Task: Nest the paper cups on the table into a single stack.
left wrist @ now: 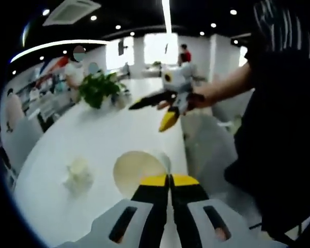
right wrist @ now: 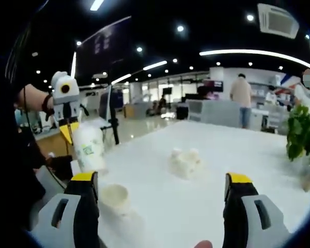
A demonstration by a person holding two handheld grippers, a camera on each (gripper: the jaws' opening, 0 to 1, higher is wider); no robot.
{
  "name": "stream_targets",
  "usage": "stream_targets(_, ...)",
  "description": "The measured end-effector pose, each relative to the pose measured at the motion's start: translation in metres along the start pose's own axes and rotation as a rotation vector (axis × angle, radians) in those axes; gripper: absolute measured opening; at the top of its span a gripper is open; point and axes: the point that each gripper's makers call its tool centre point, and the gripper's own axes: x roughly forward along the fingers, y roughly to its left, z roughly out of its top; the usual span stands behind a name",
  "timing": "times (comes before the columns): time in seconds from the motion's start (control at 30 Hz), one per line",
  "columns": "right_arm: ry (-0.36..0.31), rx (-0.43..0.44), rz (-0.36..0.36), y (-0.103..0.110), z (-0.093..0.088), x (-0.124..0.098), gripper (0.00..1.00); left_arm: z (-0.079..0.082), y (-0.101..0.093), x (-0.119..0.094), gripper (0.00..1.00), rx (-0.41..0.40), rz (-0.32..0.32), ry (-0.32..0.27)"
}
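In the left gripper view my left gripper is shut, pinching the rim of a paper cup whose open mouth faces the camera. The right gripper view shows that left gripper at the left, holding the same cup in the air above the table edge. My right gripper is wide open with nothing between its jaws. It appears in the left gripper view over the far table. A single paper cup stands mouth-up on the white table. A blurred white cluster of cups sits further in, seen too from the left.
A potted green plant stands near the table's far end, at the right edge of the right gripper view. A person's arm and dark clothing border the table's right side. People stand in the office background.
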Motion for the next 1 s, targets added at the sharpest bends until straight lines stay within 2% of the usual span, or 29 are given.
stream_targets(0.43, -0.002, 0.01, -0.017, -0.001, -0.007, -0.003, 1.0, 0.0, 0.004, 0.0, 0.0, 0.092, -0.026, 0.083)
stream_targets(0.73, -0.006, 0.012, -0.017, 0.001, -0.009, -0.002, 1.0, -0.004, 0.008, -0.008, 0.0, 0.194, -0.06, 0.201)
stream_targets(0.77, -0.005, 0.012, -0.016, 0.002, -0.01, -0.002, 1.0, -0.007, 0.009, -0.009, 0.0, 0.229, -0.072, 0.23)
stream_targets(1.0, -0.018, 0.024, -0.02, 0.002, -0.012, -0.003, 1.0, -0.005, 0.01, -0.008, 0.0, 0.282, -0.107, 0.287)
